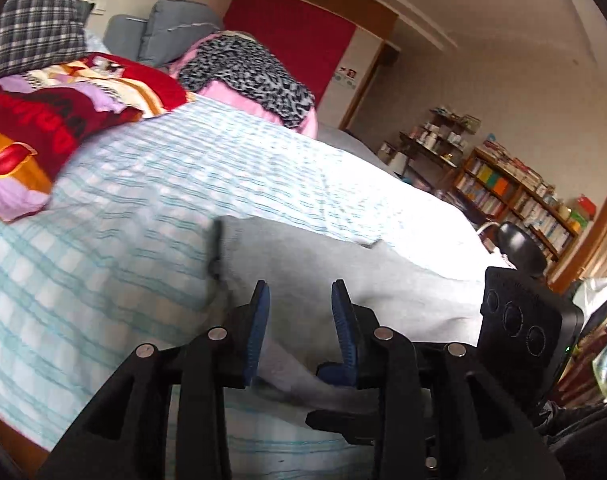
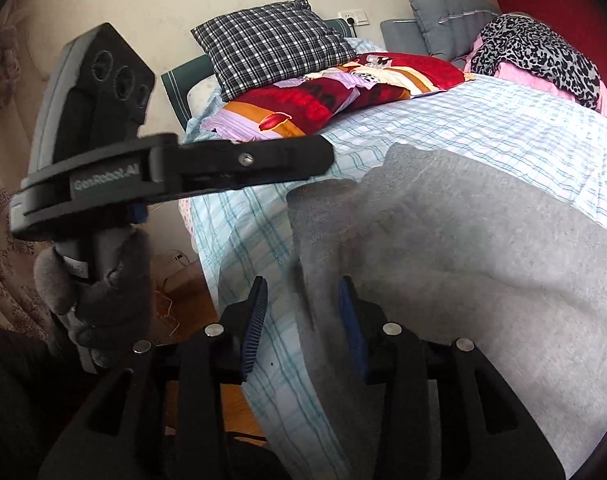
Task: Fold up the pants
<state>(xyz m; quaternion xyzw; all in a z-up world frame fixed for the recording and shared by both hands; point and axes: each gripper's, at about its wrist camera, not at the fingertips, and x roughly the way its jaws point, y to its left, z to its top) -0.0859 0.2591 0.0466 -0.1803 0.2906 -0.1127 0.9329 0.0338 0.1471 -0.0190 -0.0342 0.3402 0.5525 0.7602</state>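
Grey pants (image 1: 323,264) lie spread on a bed with a blue checked sheet (image 1: 123,220). In the right wrist view the pants (image 2: 463,260) cover the near right part of the bed. My left gripper (image 1: 299,292) is open, its blue pads just above the near edge of the pants. My right gripper (image 2: 303,288) is open, with the left edge of the pants lying between its fingers. The left gripper's body also shows in the right wrist view (image 2: 175,168), held by a gloved hand at the bed's left side.
A red patterned pillow (image 2: 343,88), a black checked cushion (image 2: 271,44), a leopard-print cloth on pink fabric (image 2: 535,52) and grey cushions (image 2: 447,20) sit at the head of the bed. Bookshelves (image 1: 515,196) stand by the far wall. Wooden floor (image 2: 191,312) lies beside the bed.
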